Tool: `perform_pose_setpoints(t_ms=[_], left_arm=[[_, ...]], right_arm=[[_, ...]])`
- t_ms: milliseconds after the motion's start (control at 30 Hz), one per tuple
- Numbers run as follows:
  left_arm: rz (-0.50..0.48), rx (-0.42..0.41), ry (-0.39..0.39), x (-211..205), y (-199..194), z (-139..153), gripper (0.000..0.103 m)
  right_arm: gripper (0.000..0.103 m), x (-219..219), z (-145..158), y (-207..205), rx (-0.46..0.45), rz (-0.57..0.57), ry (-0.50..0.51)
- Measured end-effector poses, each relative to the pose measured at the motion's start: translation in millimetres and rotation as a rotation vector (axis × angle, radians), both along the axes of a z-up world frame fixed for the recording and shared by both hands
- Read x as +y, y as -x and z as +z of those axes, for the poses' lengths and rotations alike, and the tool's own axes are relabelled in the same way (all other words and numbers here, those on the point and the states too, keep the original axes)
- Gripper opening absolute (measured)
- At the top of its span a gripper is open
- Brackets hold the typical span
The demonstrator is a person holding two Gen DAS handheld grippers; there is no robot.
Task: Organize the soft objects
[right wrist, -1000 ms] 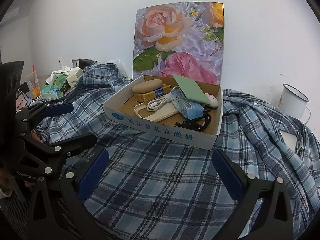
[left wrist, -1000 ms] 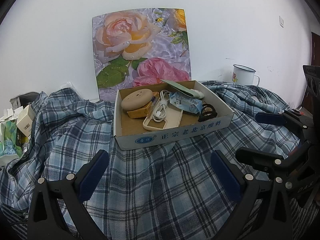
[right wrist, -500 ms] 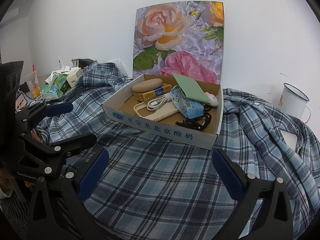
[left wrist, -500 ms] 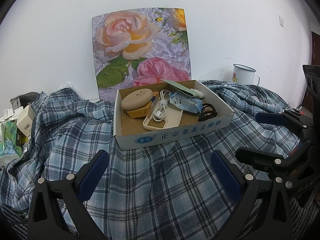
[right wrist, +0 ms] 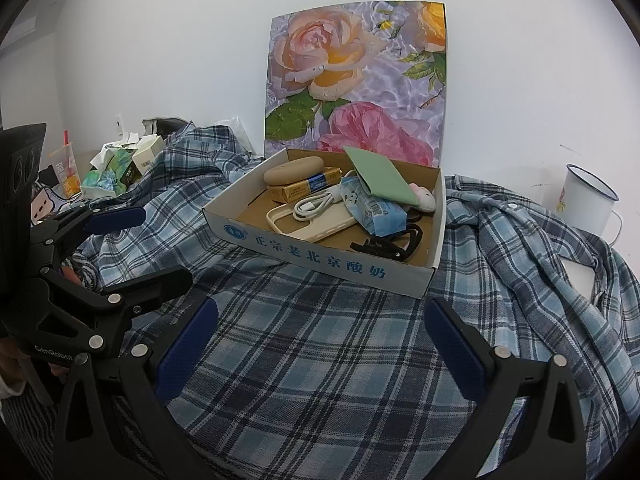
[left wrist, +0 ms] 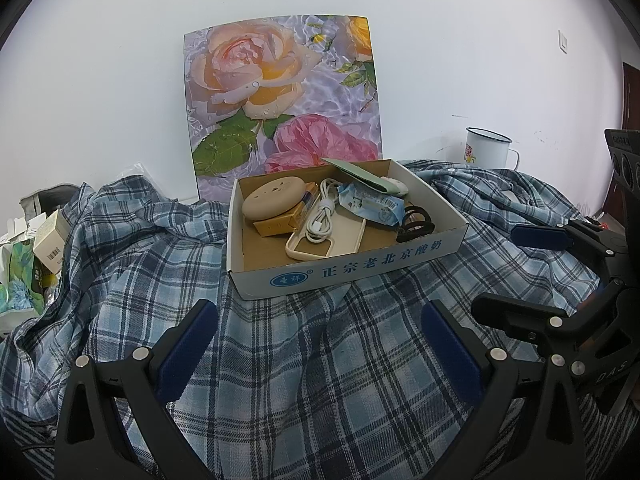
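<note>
Left wrist view, operator A: the left tool (left wrist: 318, 338) is hovering with its blue-padded fingers (left wrist: 188, 346) spread wide and gripping nothing. Below it, the blue-and-white plaid flannel shirt (left wrist: 320, 380) is lying spread and rumpled over the surface.

Operator B: Right wrist view is confirming the same for the right tool (right wrist: 320, 338): fingers (right wrist: 454, 340) wide apart, nothing between them, plaid shirt (right wrist: 328, 360) directly underneath.

Operator A: Where is the white shallow cardboard box with blue printed characters (left wrist: 400, 264) sitting?

Operator B: It is resting on the shirt, beyond both tools, and is touching neither. It is holding a beige round pebble-shaped item (left wrist: 274, 200), a yellow rectangular carton (left wrist: 276, 226), a cream phone case (left wrist: 340, 236) with a coiled white cable (left wrist: 322, 216) lying on it, a light blue soft packet (left wrist: 370, 208), a green flat pouch (left wrist: 362, 176) and black hair ties (left wrist: 416, 224).

Operator A: Behind the box, a rose-printed panel (left wrist: 280, 96) is leaning upright against the white wall. A white enamel mug with a blue rim (left wrist: 486, 152) is standing to the right, well apart from the box.

Operator B: Small cartons and green packets (right wrist: 120, 164) are crowding the far left edge.
</note>
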State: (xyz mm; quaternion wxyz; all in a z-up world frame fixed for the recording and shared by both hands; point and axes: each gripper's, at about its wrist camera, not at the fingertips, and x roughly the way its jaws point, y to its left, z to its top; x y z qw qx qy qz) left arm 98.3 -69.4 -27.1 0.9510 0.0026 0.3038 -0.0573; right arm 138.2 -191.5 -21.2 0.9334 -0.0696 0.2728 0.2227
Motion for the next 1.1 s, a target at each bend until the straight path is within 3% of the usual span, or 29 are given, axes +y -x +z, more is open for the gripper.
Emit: perform_pose_setpoints(t_ms=[1100], left_arm=[[0.0,0.006,0.009,0.1,0.3,-0.5,0.103]], right_arm=[[0.103,-0.5,-1.8,0.3,0.003,0.001,0.0]])
